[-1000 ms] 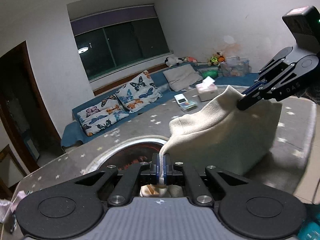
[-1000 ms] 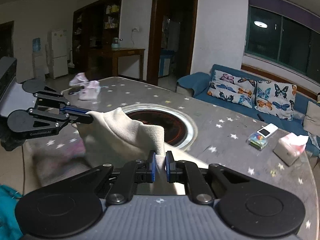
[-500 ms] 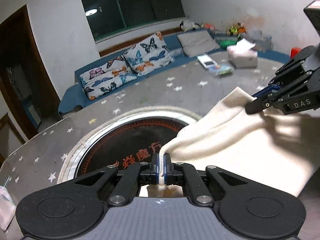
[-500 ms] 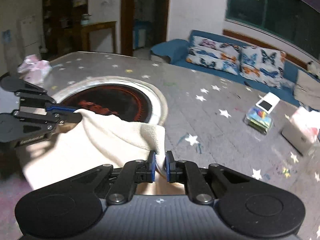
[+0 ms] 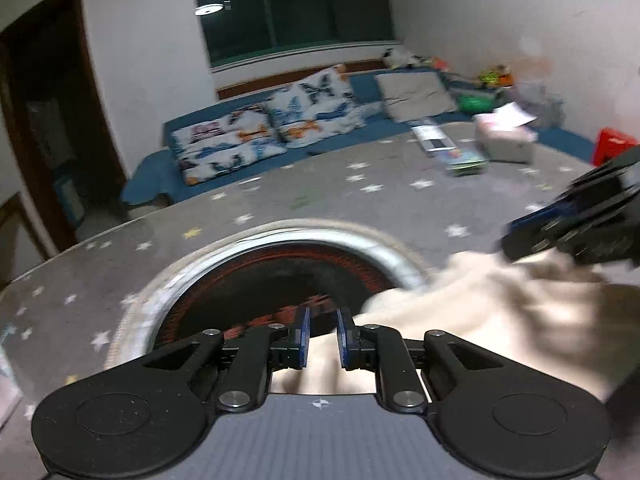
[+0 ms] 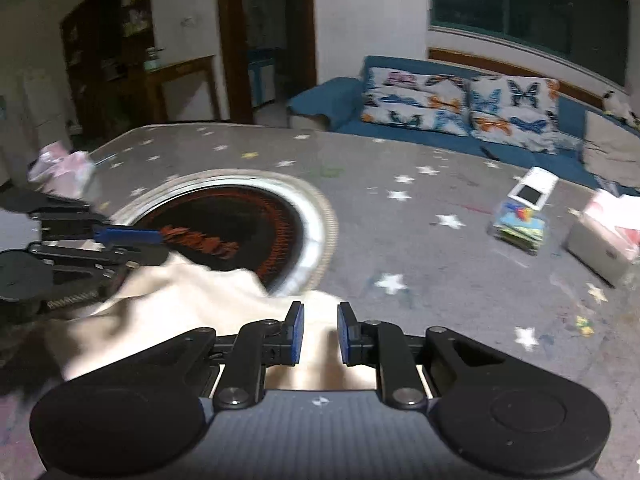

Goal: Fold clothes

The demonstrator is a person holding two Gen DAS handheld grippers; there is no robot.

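Left wrist view shows both tongs, left tongs [image 5: 322,334] and right tongs [image 6: 320,333], just parted, releasing the cream garment [image 5: 480,312] beneath them; it may unfold if snagged on withdrawal.

— Can you read anything on the table [image 6: 440,256]?
— Hardly. Red characters run across the dark round inset [image 6: 240,216] in its middle, but motion blur smears them past reading, in both wrist views.
— The box [image 6: 600,248] at the far right, or the small white device [image 6: 534,190] beside the coloured packet?
— No legible print on either.
— And the left gripper [image 6: 132,244]?
— A pale line of lettering sits on its side, too blurred to make out.
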